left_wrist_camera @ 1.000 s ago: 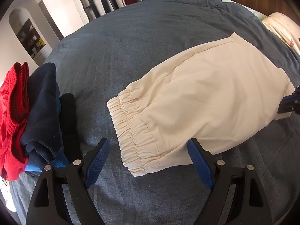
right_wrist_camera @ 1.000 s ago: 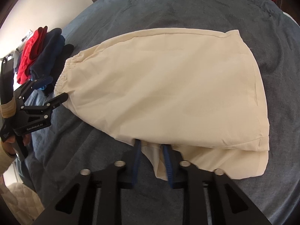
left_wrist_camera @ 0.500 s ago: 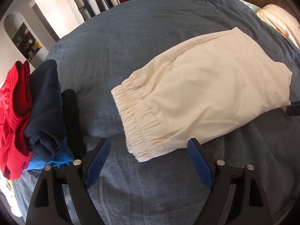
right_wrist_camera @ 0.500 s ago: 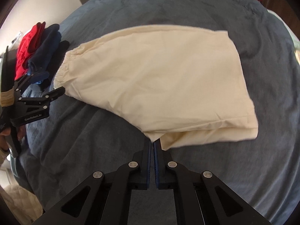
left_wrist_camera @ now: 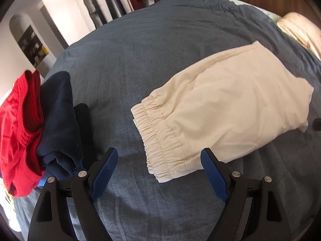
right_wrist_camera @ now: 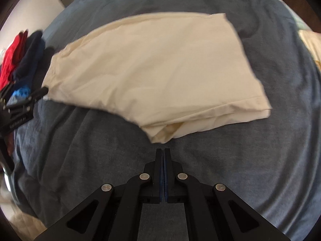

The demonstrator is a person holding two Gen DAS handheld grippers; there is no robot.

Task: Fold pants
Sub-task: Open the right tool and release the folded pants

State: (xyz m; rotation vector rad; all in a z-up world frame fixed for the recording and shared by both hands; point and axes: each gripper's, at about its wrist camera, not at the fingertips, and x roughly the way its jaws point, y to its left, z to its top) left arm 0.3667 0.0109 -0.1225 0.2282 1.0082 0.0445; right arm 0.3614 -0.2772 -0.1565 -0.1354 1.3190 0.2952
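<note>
A pair of cream-coloured pants (left_wrist_camera: 220,112) lies folded on a dark blue-grey bedspread (left_wrist_camera: 160,50), near the middle of the bed. The fabric is doubled over into a compact, roughly rectangular bundle. Its gathered elastic waistband (left_wrist_camera: 158,138) is at one end and the stacked, folded edges (right_wrist_camera: 220,118) at the other, where several layers show one on top of another. The top surface is mostly smooth, with a few soft creases, and one lower corner of the stack sticks out slightly. Judging by this, the main folds look done; what may remain is tidying that corner, or one more fold to shorten the bundle. The right gripper (right_wrist_camera: 163,153) points down at the bedspread just in front of the protruding corner, its jaws pressed together with nothing between them, and it does not touch the fabric. The left gripper (left_wrist_camera: 158,166) hovers over the waistband end with its blue-padded jaws spread wide, one pad on either side of the waistband corner as seen from its camera, gripping nothing. Beside it, at the edge of the bed, sits a pile of other clothes (left_wrist_camera: 40,124) in red, navy and black. Beyond the bed are pale walls, an arched niche and hanging garments.
</note>
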